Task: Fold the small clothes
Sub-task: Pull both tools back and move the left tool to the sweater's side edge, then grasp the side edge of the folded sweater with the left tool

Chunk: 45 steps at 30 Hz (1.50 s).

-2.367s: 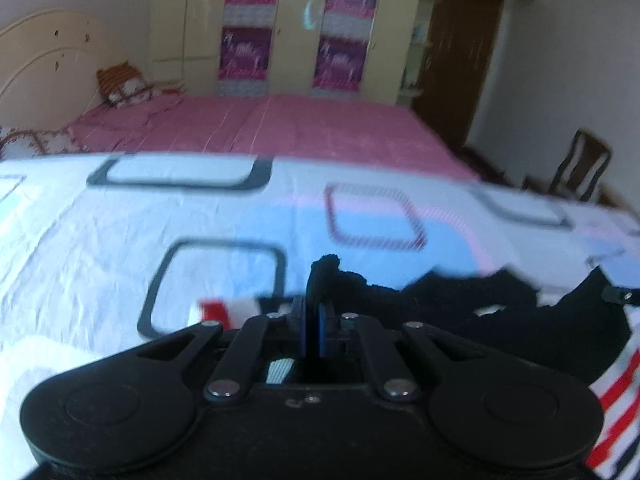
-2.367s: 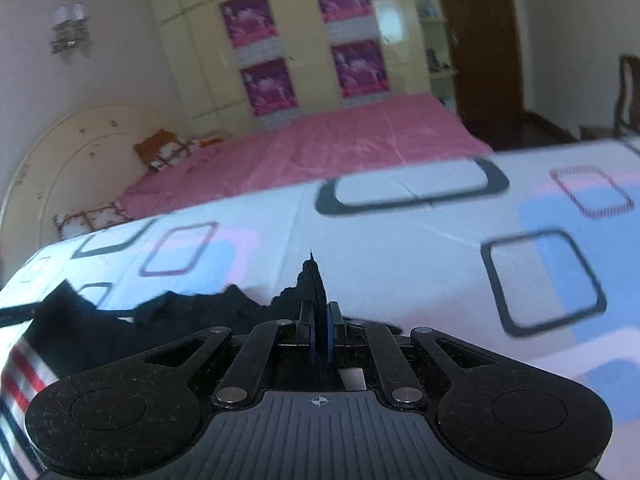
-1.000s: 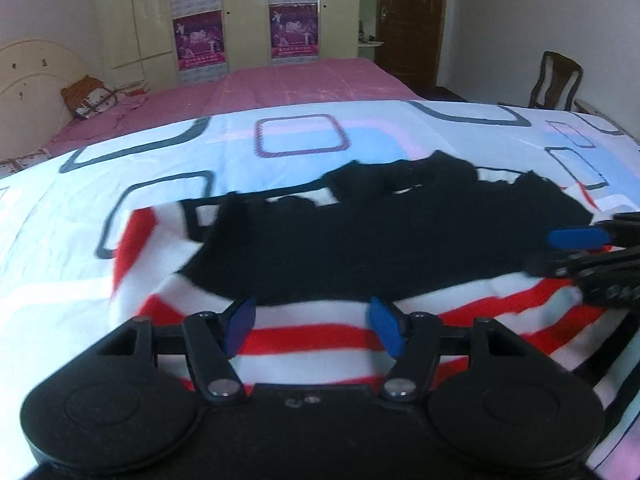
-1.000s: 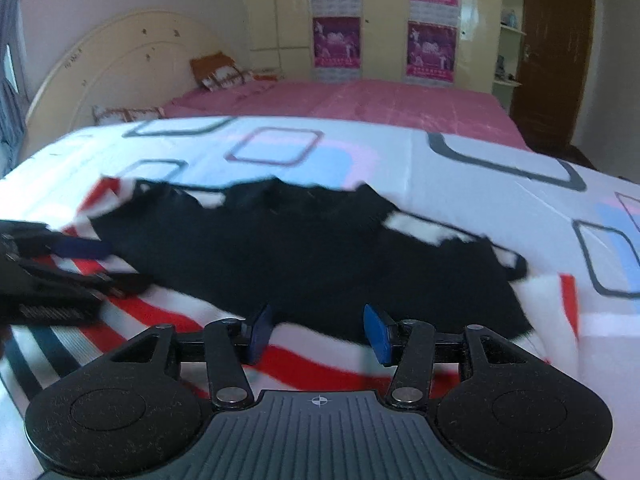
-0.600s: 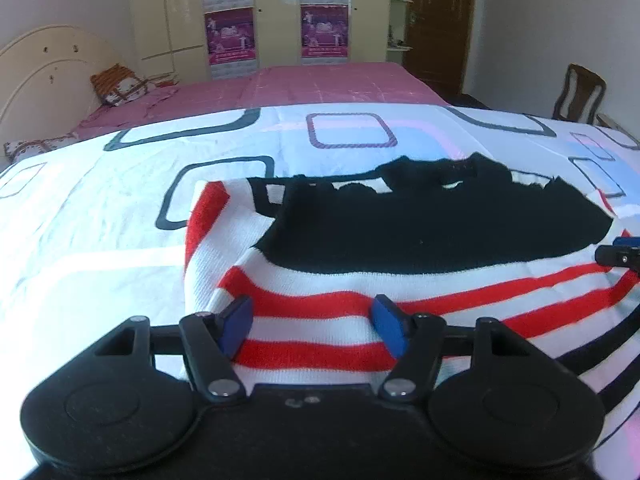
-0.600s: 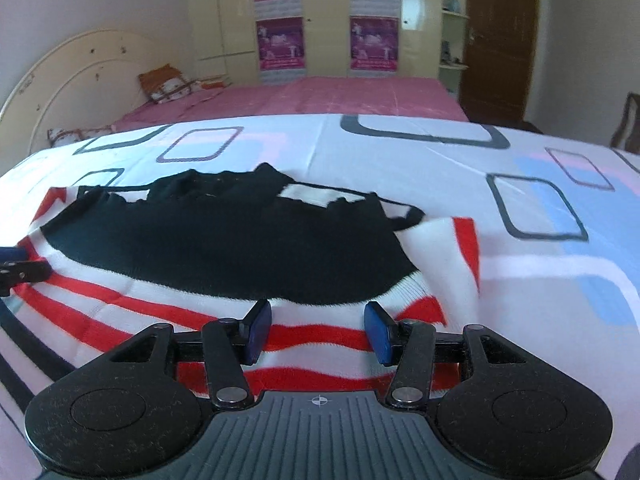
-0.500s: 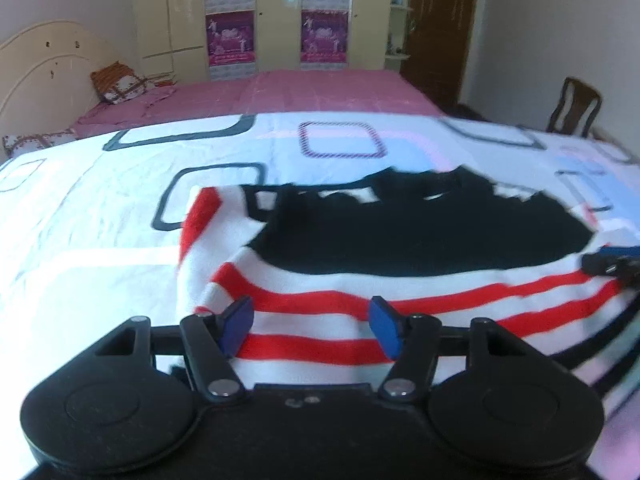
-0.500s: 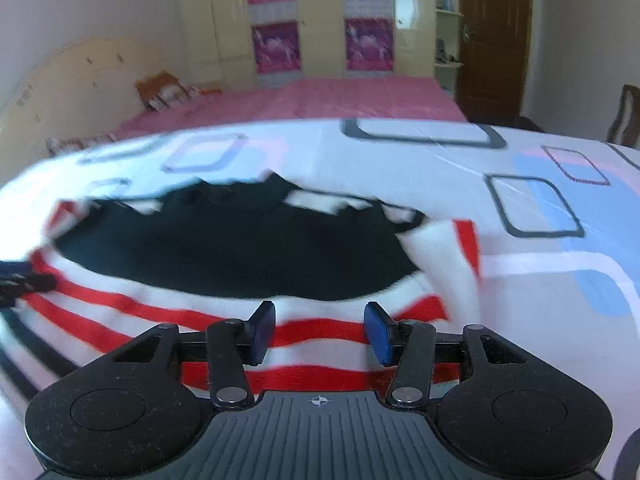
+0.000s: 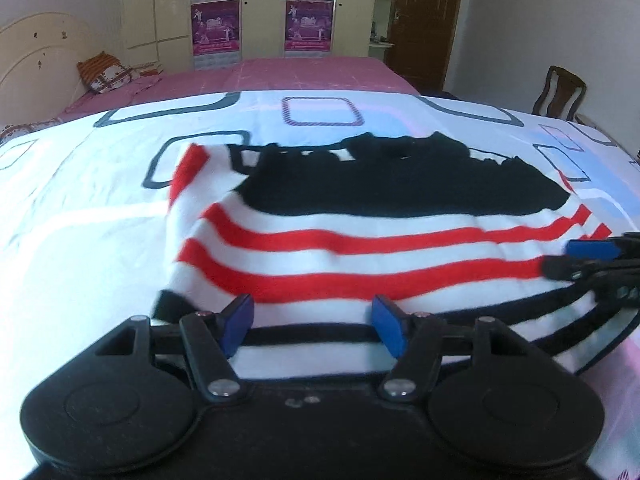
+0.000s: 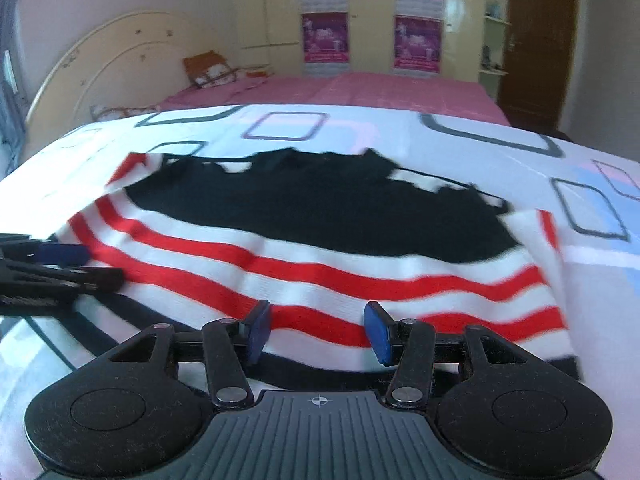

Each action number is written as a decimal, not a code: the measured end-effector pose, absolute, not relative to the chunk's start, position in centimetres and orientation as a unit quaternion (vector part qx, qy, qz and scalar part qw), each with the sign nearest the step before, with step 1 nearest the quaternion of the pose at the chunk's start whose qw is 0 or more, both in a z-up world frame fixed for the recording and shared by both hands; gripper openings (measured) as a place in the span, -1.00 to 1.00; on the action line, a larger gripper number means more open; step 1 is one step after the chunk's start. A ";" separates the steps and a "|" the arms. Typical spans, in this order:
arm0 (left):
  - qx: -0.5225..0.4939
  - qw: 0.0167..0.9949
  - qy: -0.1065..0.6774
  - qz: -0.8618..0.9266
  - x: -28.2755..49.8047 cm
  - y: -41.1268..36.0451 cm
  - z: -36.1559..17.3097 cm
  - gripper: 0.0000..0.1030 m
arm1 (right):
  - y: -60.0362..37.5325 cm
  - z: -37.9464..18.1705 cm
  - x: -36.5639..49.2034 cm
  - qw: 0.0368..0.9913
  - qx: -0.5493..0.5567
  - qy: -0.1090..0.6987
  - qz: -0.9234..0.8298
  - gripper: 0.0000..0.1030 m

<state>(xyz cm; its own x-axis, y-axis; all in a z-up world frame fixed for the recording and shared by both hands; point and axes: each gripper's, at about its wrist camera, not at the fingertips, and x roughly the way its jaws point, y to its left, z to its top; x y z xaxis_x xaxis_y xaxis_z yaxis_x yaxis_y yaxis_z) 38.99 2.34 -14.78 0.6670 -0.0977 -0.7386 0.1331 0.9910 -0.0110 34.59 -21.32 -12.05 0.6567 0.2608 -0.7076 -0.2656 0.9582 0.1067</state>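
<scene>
Striped sweater [image 9: 360, 236] [image 10: 320, 264] flat on the bed sheet [image 9: 80, 200] [image 10: 480, 148], spread wide, black panel at the far edge, red and white stripes nearer, dark stripes nearest. Laid out that way probably to give a clean, wrinkle-free base for the next crease; far black edge looks ragged, so likely folded over already, can't confirm.

Left gripper [image 9: 314, 326] low over the near hem on the garment's left side, jaws spread and opening, blue pads [image 9: 236, 322] clear of the knit, nothing pinched. Cloth visible in the gap between them but only lying under, not clamped.

Right gripper [image 10: 318, 332] mirrored at the right side of the near hem, jaws spread, pads [image 10: 378, 332] apart, holding nothing. Each gripper visible side-on in the other's view: right [image 9: 592, 258], left [image 10: 60, 268], both just over the striped area, near each other's flank.

Symmetric stance at both hem sides suggests set-up for a two-point pick of the near edge, to carry it evenly and keep the fold line straight. Judgement only.

Risk: knit is thick and slack, single-layer pinch could drag the layer under.

Beyond: pink bed [image 9: 280, 76], headboard [image 10: 100, 64], wardrobe with posters [image 9: 260, 4], wooden chair [image 9: 560, 92], door [image 10: 540, 40].
</scene>
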 end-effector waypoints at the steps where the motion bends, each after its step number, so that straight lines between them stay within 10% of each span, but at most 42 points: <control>1: 0.023 0.913 0.403 -0.063 38.9 2.5 -14.7 0.28 | -21.9 -12.0 34.3 0.911 -0.005 0.389 0.138 -0.03; 29: 0.017 0.909 0.414 -0.037 37.5 2.3 -12.9 0.30 | -25.2 -10.5 30.8 0.914 0.003 0.393 0.097 -0.02; 45: -0.240 0.858 0.453 0.024 30.9 8.0 -14.0 0.40 | -18.4 -10.7 30.7 0.901 0.003 0.381 0.208 -0.02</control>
